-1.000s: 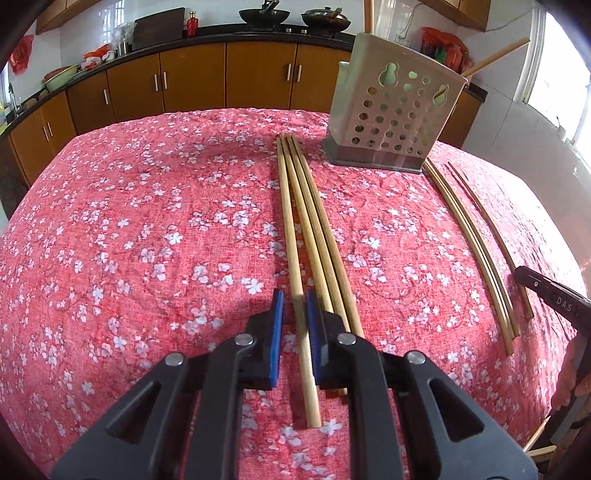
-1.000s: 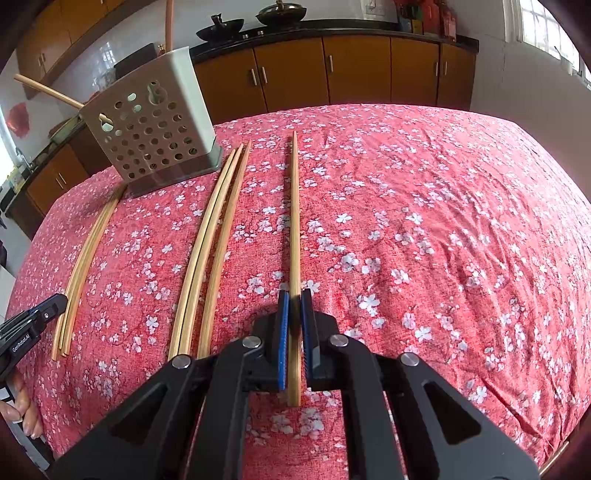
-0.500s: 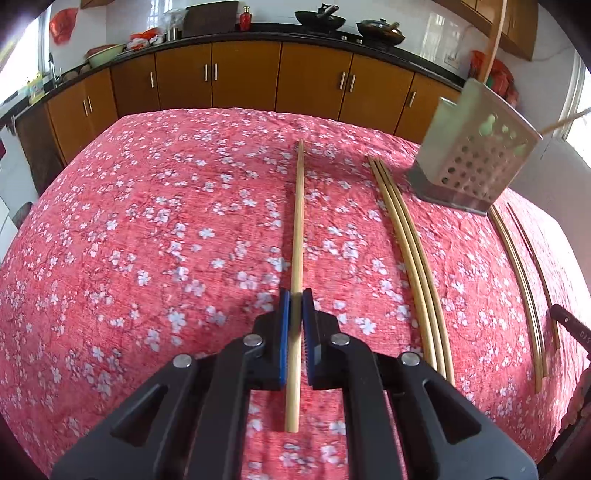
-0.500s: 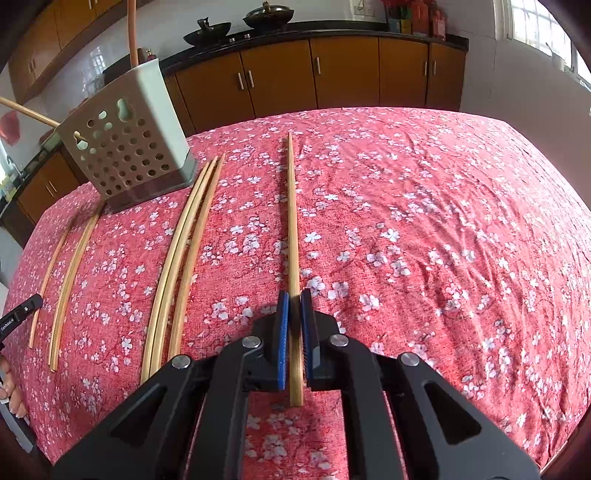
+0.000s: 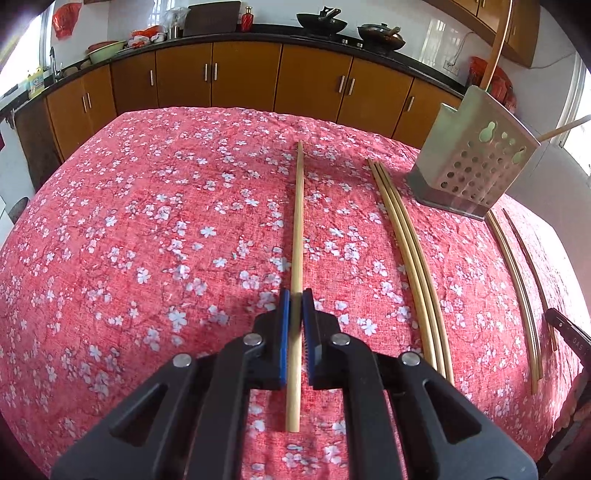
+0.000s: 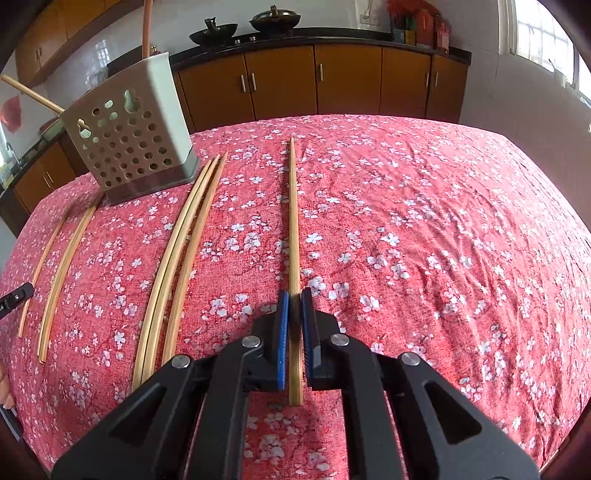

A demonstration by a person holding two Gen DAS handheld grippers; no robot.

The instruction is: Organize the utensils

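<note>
My left gripper (image 5: pixel 295 299) is shut on one pale wooden chopstick (image 5: pixel 298 221) that points away over the red floral cloth (image 5: pixel 147 240). Three more chopsticks (image 5: pixel 406 258) lie to its right, beside the perforated beige utensil holder (image 5: pixel 476 166). My right gripper (image 6: pixel 294 297) is shut on another chopstick (image 6: pixel 293 214). In the right wrist view, three chopsticks (image 6: pixel 181 258) lie left of it in front of the holder (image 6: pixel 133 140). A further few chopsticks (image 6: pixel 62 266) lie at the far left. Two chopsticks (image 6: pixel 147 26) stick out of the holder.
The tip of the right gripper (image 5: pixel 569 332) shows at the right edge of the left wrist view, past another group of chopsticks (image 5: pixel 513 280). Brown kitchen cabinets (image 5: pixel 240 74) run behind the table. The cloth falls away at the table's near and side edges.
My left gripper has closed on one chopstick of a group of four and carried it leftward, away from the other three. The right gripper has kept its grip and barely moved.
</note>
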